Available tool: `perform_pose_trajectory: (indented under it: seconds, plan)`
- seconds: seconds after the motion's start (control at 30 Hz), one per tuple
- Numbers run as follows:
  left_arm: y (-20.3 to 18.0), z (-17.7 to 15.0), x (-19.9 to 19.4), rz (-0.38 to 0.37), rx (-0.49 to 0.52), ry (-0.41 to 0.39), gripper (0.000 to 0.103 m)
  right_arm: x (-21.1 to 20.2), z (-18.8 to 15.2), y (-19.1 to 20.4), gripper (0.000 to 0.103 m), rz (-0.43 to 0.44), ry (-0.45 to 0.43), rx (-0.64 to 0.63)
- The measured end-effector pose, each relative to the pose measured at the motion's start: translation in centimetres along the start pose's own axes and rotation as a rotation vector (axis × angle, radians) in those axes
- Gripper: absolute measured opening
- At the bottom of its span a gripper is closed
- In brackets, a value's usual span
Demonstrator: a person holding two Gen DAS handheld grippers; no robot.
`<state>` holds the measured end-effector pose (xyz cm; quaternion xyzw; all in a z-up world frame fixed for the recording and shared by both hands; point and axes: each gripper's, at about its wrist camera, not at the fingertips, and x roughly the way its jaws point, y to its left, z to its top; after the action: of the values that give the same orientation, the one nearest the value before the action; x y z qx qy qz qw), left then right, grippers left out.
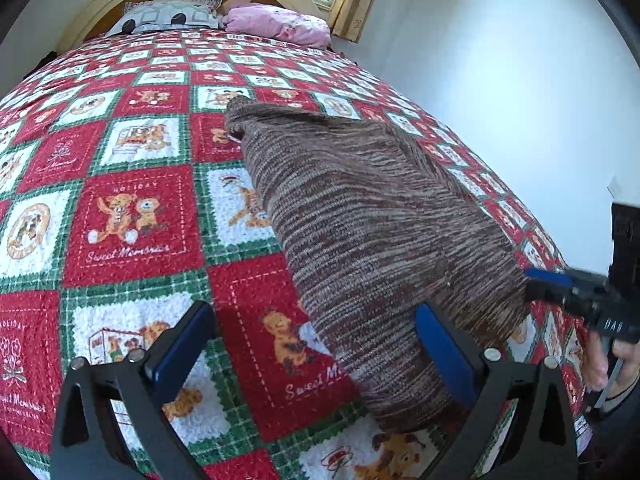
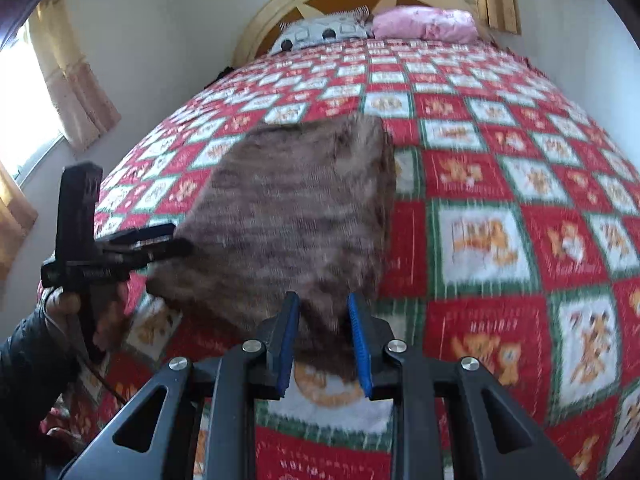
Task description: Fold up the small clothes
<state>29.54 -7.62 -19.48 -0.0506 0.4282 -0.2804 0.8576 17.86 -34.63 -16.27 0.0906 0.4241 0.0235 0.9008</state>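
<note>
Brown knit garment [image 2: 288, 216] between right claw [image 2: 323, 344] pads

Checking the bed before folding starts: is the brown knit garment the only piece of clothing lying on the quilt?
Yes: in the left wrist view only the brown knit garment lies on the quilt; just pillows sit at the headboard.

Brown knit garment [image 1: 372, 216] lies on the teddy-bear quilt [image 1: 132, 216].

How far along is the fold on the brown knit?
Done: brown knit lies on the quilt as a narrow strip, apparently folded once. In hand: right gripper pinches its near edge; left gripper is open beside it. Left: the final folds and flattening.
</note>
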Motion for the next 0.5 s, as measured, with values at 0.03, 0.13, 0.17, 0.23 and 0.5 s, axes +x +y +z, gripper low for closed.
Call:
perform_pose_trajectory:
  seconds: [0.03, 0.13, 0.17, 0.23, 0.5]
  plan:
    - [-0.3, 0.0, 0.2, 0.009, 0.017, 0.008, 0.103, 0.2, -0.4, -0.1, 0.023, -0.004, 0.012, 0.004]
    - [-1.6, -0.3, 0.6, 0.043, 0.103, 0.042, 0.103, 0.4, -1.2, -0.6, 0.016, -0.016, 0.032, 0.021]
    - [-1.8, -0.4, 0.6, 0.050, 0.119, 0.048, 0.103, 0.4, -1.3, -0.9, 0.014, -0.009, 0.041, 0.034]
    - [-2.1, -0.6, 0.5, 0.058, 0.145, 0.058, 0.103, 0.3, -1.7, -1.7, 0.011, 0.054, 0.054, 0.093]
    - [-2.0, -0.4, 0.2, 0.058, 0.146, 0.068, 0.103, 0.4, -2.8, -4.4, 0.011, 0.187, 0.088, 0.209]
